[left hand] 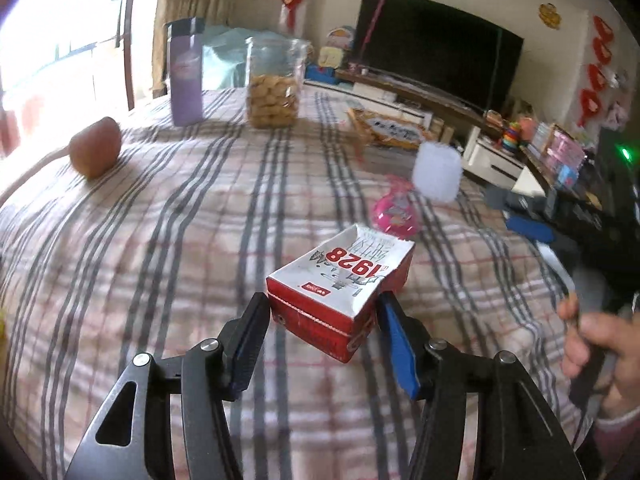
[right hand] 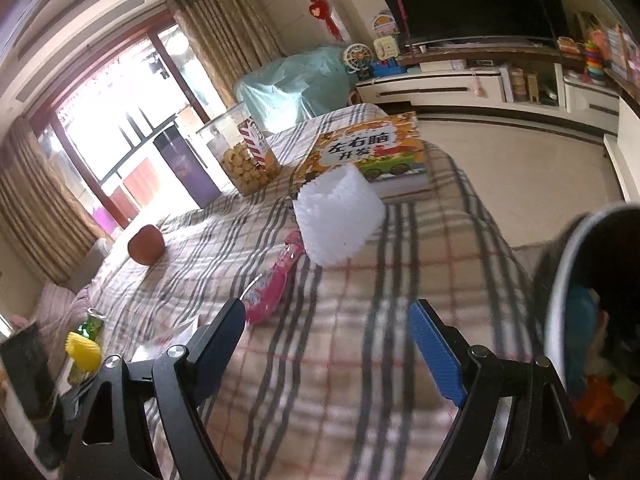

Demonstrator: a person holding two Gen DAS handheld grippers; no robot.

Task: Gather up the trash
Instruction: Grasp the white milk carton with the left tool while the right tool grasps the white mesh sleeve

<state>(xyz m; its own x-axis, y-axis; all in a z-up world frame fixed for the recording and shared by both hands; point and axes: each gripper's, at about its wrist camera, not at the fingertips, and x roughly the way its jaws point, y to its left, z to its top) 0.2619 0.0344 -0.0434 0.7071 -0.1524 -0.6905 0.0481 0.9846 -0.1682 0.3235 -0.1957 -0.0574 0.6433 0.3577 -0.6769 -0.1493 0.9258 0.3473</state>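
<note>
Cartons: I am counting one crushed red-and-white carton (left hand: 340, 280)
Jars: I am seeing one cookie jar (left hand: 274, 88)
Bottles: one purple bottle (left hand: 185, 72)
Books: one picture book (right hand: 368, 152)
Wrappers: one pink wrapper (right hand: 276, 280)

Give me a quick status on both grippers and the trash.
Left gripper shut on crushed red-and-white carton, lifted off the plaid cloth. Right gripper open, empty. Bin at right; pink wrapper not yet collected.

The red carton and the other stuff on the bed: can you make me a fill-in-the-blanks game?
1. The left gripper holds a red ____.
2. The carton shows the number ____.
3. The right gripper is ____.
4. The jar holds ____.

Missing words: carton; 1928; open; cookies
</note>
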